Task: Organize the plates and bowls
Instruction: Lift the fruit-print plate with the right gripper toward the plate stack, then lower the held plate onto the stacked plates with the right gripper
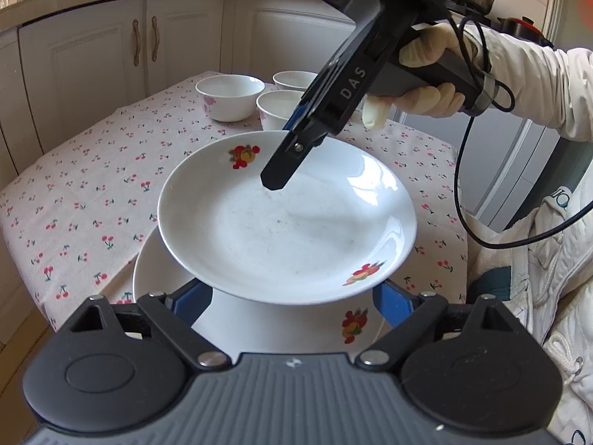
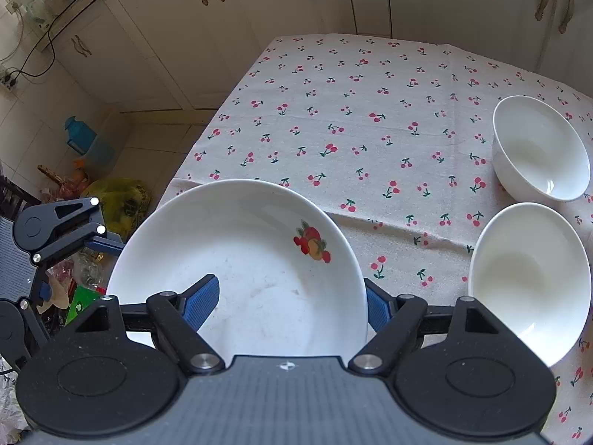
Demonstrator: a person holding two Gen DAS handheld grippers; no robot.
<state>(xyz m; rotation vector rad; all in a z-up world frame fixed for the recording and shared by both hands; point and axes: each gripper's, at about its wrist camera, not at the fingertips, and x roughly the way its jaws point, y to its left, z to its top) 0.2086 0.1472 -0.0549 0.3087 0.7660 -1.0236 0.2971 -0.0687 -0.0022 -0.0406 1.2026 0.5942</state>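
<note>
Plate (image 2: 241, 259) raised above table, rim clamped in right hand-held gripper (image 2: 285, 307).

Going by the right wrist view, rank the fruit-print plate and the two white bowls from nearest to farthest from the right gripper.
1. Fruit-print plate: between the fingers of the right gripper.
2. Near bowl: on the right, lower.
3. Far bowl: on the right, farther up the tablecloth.

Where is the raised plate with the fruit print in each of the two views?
Left wrist: plate at centre, above a second plate.
Right wrist: plate at lower centre, between the fingers.
Shared landmark: the cherry tablecloth.
</note>
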